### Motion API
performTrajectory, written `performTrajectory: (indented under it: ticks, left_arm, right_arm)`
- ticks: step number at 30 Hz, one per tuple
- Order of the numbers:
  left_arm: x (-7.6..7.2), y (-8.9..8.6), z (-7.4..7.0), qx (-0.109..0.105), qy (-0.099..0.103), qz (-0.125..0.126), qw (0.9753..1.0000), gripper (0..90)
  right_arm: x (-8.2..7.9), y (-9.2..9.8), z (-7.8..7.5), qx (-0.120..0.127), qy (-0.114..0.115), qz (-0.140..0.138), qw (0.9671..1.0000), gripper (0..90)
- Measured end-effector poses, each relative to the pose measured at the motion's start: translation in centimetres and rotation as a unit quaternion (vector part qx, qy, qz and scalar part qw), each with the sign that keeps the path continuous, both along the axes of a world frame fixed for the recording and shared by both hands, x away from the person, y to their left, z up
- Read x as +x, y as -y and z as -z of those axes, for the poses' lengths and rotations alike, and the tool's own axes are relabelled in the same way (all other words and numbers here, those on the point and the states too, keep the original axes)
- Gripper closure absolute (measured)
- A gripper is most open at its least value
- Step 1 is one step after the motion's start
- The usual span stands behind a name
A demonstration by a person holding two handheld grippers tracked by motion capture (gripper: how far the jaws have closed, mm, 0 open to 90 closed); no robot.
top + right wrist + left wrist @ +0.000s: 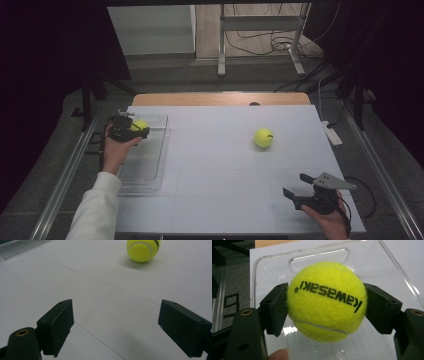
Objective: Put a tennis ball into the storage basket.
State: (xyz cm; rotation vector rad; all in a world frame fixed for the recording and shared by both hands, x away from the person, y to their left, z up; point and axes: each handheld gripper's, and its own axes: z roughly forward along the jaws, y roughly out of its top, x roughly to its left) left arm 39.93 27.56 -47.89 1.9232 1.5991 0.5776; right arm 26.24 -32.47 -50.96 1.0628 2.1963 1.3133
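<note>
The left claw (325, 307) clamps a tennis ball (326, 301) above the clear tray (319, 253).

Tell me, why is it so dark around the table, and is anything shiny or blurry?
High view: light falls on the table, the room around it dark. Left gripper view: the held ball is sharp, glare glints on the clear tray. Right gripper view: the other ball casts a soft shadow.

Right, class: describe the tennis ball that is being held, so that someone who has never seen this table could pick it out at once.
Start at the clear plastic tray on the left side of the white table. Over its far end the left gripper holds a yellow tennis ball between its black fingers. Unlike the other ball, which lies free on the table, this one is gripped and shows the black word "kawasaki".
</note>
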Motion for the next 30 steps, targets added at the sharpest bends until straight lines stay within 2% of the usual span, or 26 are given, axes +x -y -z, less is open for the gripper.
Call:
performTrajectory:
  ticks: [5, 14, 30]
  left_arm:
    - [0.4, 0.0, 0.5, 0.006, -0.012, -0.002, 0.9999, 26.9]
    - [0.6, -0.2, 0.9, 0.017, -0.02, -0.005, 0.9996, 26.9]
    - [1.2, 0.3, 1.9, 0.031, -0.045, 0.007, 0.9985, 26.7]
  right_arm:
    - [0.0, 0.0, 0.0, -0.001, -0.001, 0.0, 1.0, 13.4]
    - [0.0, 0.0, 0.0, -0.002, -0.002, 0.0, 1.0, 13.4]
    - [0.0, 0.0, 0.1, -0.001, -0.002, 0.0, 1.0, 13.3]
